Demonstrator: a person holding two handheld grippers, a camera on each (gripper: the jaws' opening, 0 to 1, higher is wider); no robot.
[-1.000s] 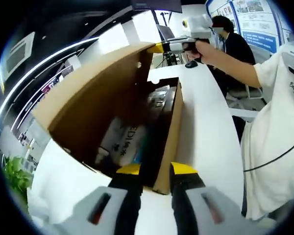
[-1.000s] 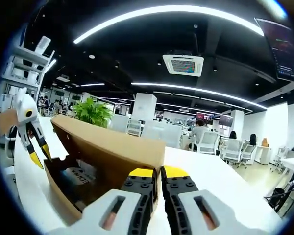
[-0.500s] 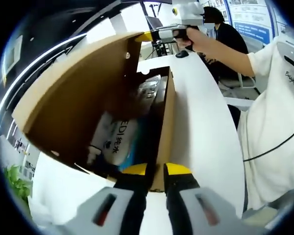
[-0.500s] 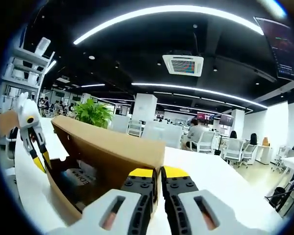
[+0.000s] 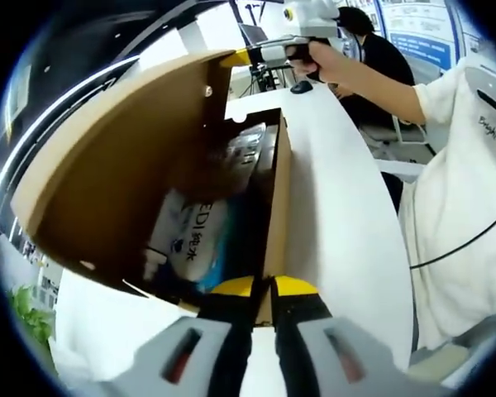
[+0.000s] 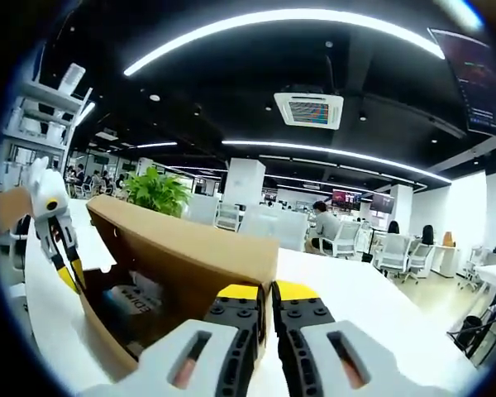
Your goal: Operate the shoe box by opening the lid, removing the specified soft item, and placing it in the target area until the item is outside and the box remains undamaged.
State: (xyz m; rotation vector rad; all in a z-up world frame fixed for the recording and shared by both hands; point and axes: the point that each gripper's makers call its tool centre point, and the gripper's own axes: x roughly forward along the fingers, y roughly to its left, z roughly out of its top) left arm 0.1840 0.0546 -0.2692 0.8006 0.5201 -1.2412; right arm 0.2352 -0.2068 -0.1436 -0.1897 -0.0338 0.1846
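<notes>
Sitting on the white desk [image 5: 347,215], shoe box [image 5: 274,198] with lid [image 5: 116,174] tilting slightly wider than before; white soft pack [image 5: 186,236] lying inside. Left gripper [image 5: 263,287] fingers pinching the box's near wall; right gripper [image 6: 260,291] fingers pinching the lid edge.

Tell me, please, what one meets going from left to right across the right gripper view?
Left gripper → plant → box lid → seated person → white chairs
</notes>
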